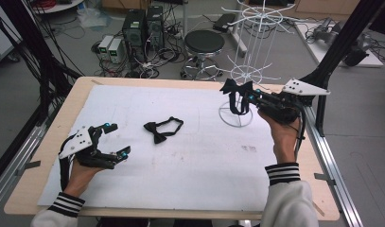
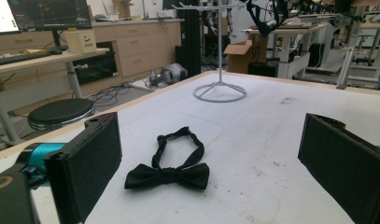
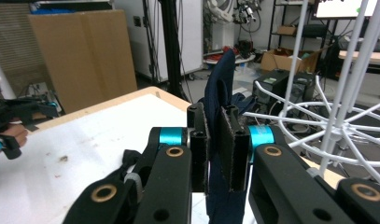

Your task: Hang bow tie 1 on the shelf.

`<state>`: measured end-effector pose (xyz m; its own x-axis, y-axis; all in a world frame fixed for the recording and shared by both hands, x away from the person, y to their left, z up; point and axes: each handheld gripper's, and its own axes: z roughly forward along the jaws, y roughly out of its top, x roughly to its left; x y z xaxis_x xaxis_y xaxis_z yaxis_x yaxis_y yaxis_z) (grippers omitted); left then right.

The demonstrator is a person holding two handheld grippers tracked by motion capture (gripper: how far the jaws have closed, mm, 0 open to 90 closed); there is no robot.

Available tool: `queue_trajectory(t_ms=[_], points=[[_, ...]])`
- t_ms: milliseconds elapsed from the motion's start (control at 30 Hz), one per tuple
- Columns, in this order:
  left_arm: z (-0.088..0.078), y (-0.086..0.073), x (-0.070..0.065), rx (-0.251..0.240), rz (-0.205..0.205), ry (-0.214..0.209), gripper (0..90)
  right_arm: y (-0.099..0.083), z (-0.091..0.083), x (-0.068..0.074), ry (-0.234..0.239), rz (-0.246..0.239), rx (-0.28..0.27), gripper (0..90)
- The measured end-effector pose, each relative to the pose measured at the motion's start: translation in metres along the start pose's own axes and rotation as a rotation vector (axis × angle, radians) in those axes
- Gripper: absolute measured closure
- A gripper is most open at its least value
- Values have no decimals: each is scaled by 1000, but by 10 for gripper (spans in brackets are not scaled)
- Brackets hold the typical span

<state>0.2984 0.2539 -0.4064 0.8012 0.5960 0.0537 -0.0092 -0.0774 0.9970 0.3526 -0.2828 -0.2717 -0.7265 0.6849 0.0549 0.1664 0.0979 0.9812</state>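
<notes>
Navy bow tie (image 3: 223, 84) pinched in the right gripper (image 1: 241, 91) nears the white wire rack (image 1: 256, 28), where its dangling strap could snag a prong, while the left gripper (image 1: 115, 140) gapes empty.

Grey floor (image 1: 62, 56), black stool (image 1: 204, 42), computer towers (image 1: 143, 28), wooden cabinets (image 2: 136, 44)

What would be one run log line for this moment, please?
right tool: shut on dark bow tie, raised beside white wire rack | left tool: open, holding nothing | black bow tie: flat on table
</notes>
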Motion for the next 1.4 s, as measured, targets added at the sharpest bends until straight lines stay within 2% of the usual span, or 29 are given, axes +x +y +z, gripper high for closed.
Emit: queue_trajectory(t_ms=[733, 900, 1200, 1400], points=[[-3, 0, 1, 3, 4, 19, 66, -5, 4, -27, -46, 46, 3, 835], [-4, 0, 1, -2, -3, 10, 66, -6, 6, -31, -56, 61, 5, 835], [-5, 1, 2, -8, -11, 18, 66, -8, 10, -31, -64, 73, 26, 823], [-5, 1, 1, -5, -12, 15, 66, -8, 13, -29, -45, 64, 33, 809]])
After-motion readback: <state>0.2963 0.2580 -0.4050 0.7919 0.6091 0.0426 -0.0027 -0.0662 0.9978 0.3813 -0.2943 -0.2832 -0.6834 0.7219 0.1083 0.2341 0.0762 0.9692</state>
